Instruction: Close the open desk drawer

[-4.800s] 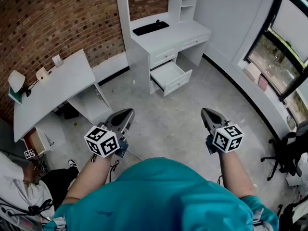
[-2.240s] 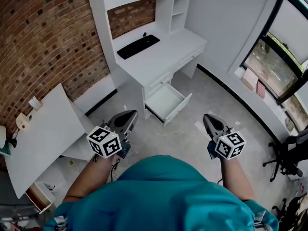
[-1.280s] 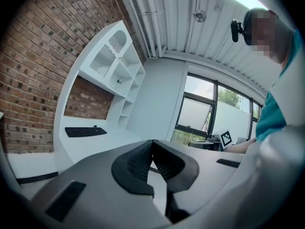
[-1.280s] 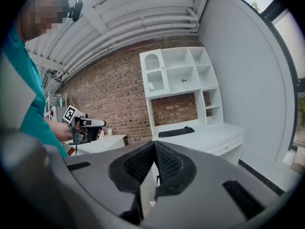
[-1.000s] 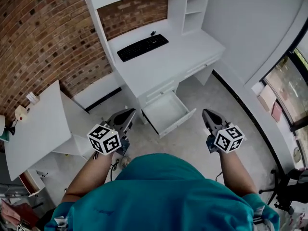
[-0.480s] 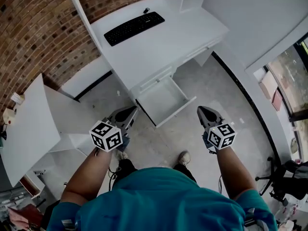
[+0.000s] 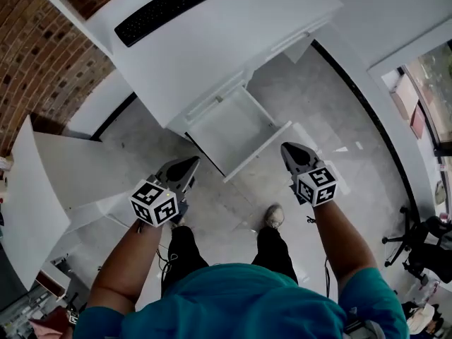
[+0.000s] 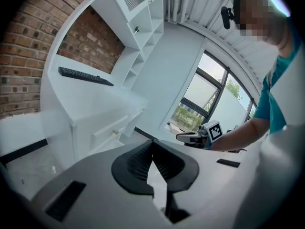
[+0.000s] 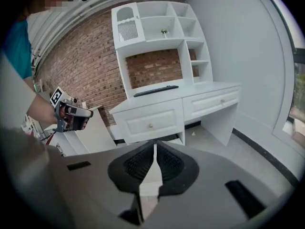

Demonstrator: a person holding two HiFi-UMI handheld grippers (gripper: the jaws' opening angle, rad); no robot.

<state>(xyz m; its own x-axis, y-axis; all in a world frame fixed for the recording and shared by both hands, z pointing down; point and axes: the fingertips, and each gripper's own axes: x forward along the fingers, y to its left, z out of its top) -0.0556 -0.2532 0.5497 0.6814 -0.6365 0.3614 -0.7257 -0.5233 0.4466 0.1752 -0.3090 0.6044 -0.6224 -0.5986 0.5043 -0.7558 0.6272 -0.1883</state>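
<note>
Closer in than half a second ago. The desk (image 7: 233, 48) now fills the top of the head view, with the keyboard (image 7: 169, 9) nearly at the frame edge. The drawer (image 7: 236, 129) is still pulled out from under the desk edge, its inside bare, and it now lies just ahead of me, between the two tools rather than well off.

Left gripper (image 7: 189, 162): jaws together at the tips, nothing held. It is low and left of the drawer, apart from it. Right gripper (image 7: 286, 148): jaws also together and empty, tip near the right end of the drawer front. I see no contact yet.

Reading: the approach is about done and the closing itself has not begun. With its jaws together, the right tool looks best placed to push against the front panel.
</note>
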